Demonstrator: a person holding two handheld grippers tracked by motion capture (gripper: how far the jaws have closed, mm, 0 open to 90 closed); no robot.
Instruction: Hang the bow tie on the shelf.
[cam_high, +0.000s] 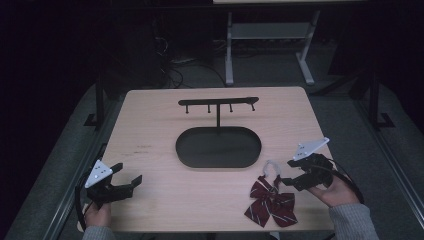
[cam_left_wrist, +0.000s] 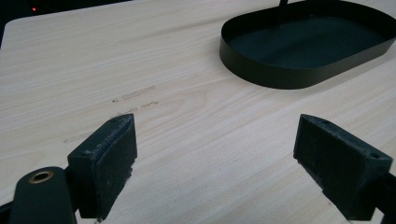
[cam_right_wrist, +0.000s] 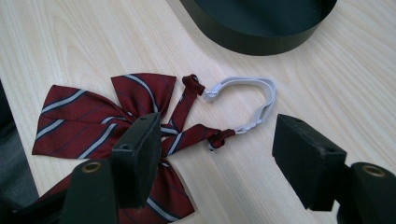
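While the bow tie (cam_right_wrist: 116, 121) lies ungrasped on the worktop (cam_high: 160, 145) beside the tray (cam_high: 218, 147) | right gripper (cam_right_wrist: 215, 154) held wide over its strap (cam_right_wrist: 247, 100) | left gripper (cam_left_wrist: 215, 154) wide, idle | hanging on rack (cam_high: 218, 102) judged pending.

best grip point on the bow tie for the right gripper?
Probably the white elastic loop, or the red strap end joined to it. The bow tie lies flat on the table, its loop toward the right gripper, whose jaws stand open just above. Come straight down and pinch across the band; the flat wings offer little edge.
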